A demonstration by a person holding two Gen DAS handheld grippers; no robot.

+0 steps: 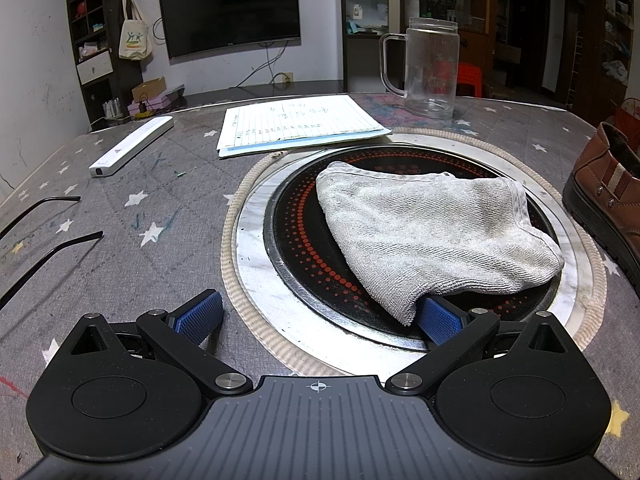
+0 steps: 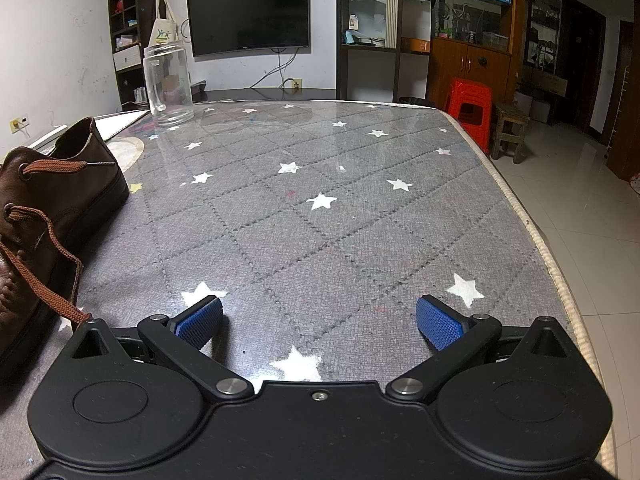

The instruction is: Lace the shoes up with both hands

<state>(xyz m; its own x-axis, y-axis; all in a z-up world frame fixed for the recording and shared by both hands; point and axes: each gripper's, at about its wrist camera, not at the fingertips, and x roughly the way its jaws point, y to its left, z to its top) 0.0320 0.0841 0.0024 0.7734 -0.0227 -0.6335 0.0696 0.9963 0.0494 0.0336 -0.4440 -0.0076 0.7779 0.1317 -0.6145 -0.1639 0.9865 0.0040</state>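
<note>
brown shoe, grey star-patterned tablecloth, grey-white cloth, red stool

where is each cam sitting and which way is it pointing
Left wrist: on the left hand-held gripper, low over the table, facing the grey cloth on the round cooktop; its open blue fingers show.
Right wrist: on the right hand-held gripper, facing across the star-print tablecloth toward the TV wall; its open fingers show, brown shoe at left.
Shared: the shoe, the clear mug, the wall TV.
</note>
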